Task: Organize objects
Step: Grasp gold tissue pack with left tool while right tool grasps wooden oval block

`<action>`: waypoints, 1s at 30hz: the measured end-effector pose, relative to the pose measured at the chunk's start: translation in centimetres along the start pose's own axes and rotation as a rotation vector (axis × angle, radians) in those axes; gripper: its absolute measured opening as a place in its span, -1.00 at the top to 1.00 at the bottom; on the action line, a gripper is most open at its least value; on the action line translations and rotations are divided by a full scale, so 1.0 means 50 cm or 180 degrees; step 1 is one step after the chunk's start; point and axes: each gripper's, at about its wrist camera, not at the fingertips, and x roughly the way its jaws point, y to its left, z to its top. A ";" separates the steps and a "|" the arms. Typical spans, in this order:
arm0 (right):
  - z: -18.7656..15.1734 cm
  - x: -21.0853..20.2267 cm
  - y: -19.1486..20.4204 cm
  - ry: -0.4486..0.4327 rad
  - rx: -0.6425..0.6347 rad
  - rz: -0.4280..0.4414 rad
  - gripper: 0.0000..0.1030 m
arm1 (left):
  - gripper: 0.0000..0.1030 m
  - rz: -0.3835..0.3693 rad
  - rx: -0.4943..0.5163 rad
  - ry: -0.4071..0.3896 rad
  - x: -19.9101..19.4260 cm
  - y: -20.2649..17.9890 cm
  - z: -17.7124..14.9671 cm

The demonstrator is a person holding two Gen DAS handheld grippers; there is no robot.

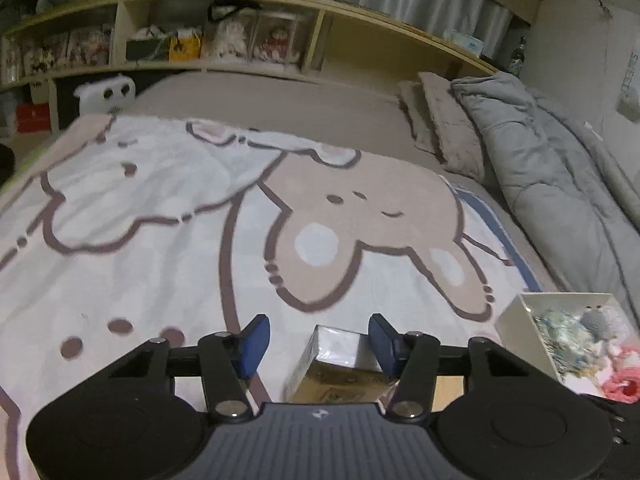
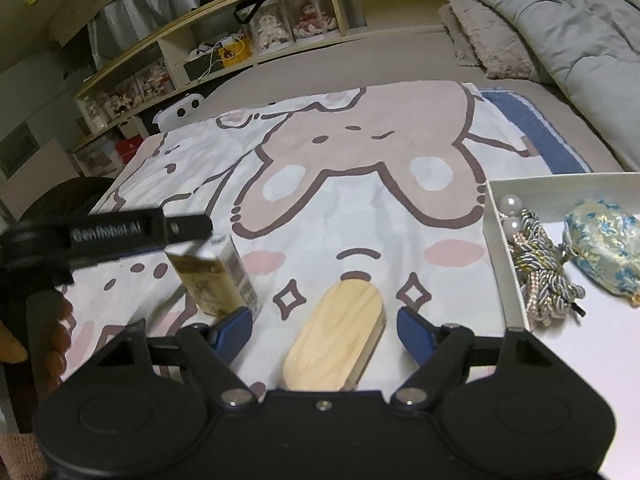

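I look down at a bed covered by a blanket (image 1: 168, 208) with big cartoon animals on it.

My left gripper (image 1: 318, 340) is low over the blanket. A small box (image 1: 340, 364) with a gold bottom and a pale top stands between its blue pads. The right pad is just beside the box, maybe touching it. The left pad is apart from it, with a gap I can see. So the jaws are part way open and do not squeeze the box.

My right gripper (image 2: 324, 330) is low too. A pale wooden block (image 2: 336, 336) with round ends lies flat on the blanket between its pads. Both pads are apart from the block, so these jaws are open and hold nothing.

In the right wrist view the left gripper is the dark blurry thing on the left, right over the small box, and I see some fingers (image 2: 56, 344) on its handle.

A white tray (image 2: 496, 248) sits on the bed to the right. A twisted cord with pearls (image 2: 536, 264) and a blue flowery pouch (image 2: 604, 252) lie in it
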 end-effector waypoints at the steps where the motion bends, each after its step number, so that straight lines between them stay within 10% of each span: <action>1: 0.000 -0.001 -0.001 0.0017 -0.0011 -0.0005 -0.55 | -0.09 -0.0020 -0.0014 0.0054 -0.003 0.000 -0.002; 30: -0.039 0.018 -0.006 0.0483 -0.0429 0.0061 0.06 | -0.09 0.0143 0.0088 0.0591 -0.019 -0.036 -0.071</action>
